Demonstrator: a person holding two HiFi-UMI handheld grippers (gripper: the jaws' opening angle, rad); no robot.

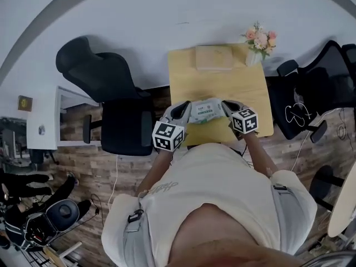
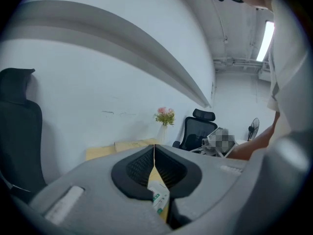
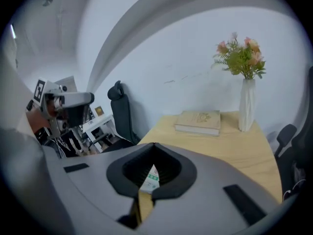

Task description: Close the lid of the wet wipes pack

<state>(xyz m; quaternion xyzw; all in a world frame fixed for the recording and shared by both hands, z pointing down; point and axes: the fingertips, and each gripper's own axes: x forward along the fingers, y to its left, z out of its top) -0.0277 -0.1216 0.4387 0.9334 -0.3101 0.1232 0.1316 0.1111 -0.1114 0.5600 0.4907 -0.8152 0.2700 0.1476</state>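
Observation:
The wet wipes pack (image 1: 207, 110), white and green, is held over the near edge of the wooden table (image 1: 222, 85). My left gripper (image 1: 186, 111) pinches its left end and my right gripper (image 1: 225, 109) its right end. In the left gripper view the jaws (image 2: 154, 153) meet at their tips, with a strip of the pack (image 2: 159, 198) showing below them. The right gripper view is alike: the jaws (image 3: 154, 148) are together and a corner of the pack (image 3: 151, 179) shows through the gap. The lid's state is hidden.
A book (image 1: 213, 58) lies at the table's far side, beside a white vase of flowers (image 1: 258, 43). One black office chair (image 1: 111, 99) stands left of the table, another (image 1: 311, 93) to its right. A white desk (image 1: 44, 121) stands far left.

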